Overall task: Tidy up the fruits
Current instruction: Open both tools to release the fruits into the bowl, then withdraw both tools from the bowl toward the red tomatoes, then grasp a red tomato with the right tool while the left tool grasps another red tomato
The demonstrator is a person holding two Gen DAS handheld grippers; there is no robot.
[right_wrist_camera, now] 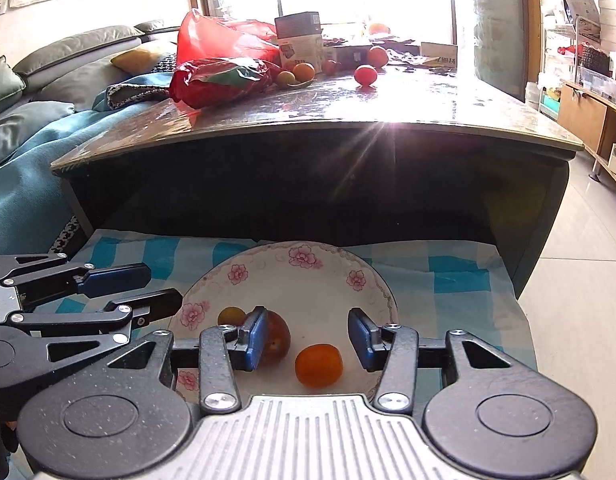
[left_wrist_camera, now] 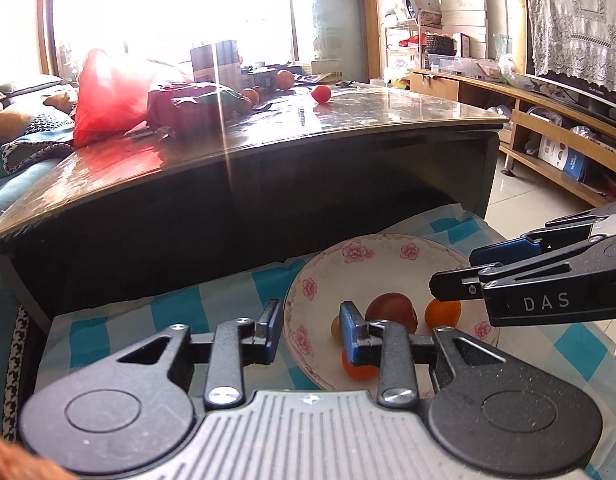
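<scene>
Left wrist view: the left gripper (left_wrist_camera: pixel 309 326) stands parted, empty, over the floral plate (left_wrist_camera: pixel 327 264). Its right finger (left_wrist_camera: pixel 349 330) partly hides a small yellow fruit (left_wrist_camera: pixel 335 327) and an orange one (left_wrist_camera: pixel 359 370).

Right wrist view: the right gripper (right_wrist_camera: pixel 308 338) is parted, empty; an orange fruit (right_wrist_camera: pixel 319 365) lies on the plate below, long axis crosswise. A dark red fruit (right_wrist_camera: pixel 278 338) is half hidden.

Low in your right wrist view, the plate (right_wrist_camera: pixel 244 276) sits on the cloth (right_wrist_camera: pixel 447 276), just in front of the table (right_wrist_camera: pixel 308 176). In the plate, one fruit (right_wrist_camera: pixel 319 365) lies at centre-bottom, a larger one (right_wrist_camera: pixel 278 336) to its left, and a small one (right_wrist_camera: pixel 232 315) further left. Your left gripper (right_wrist_camera: pixel 152 291) comes in from the left edge, beside the plate's rim. On the table top, in the upper part of the frame, a bag (right_wrist_camera: pixel 224 80) lies left, a box (right_wrist_camera: pixel 300 38) behind it, and a lone fruit (right_wrist_camera: pixel 365 75) to the right. The sofa (right_wrist_camera: pixel 48 92) fills the upper left.
</scene>
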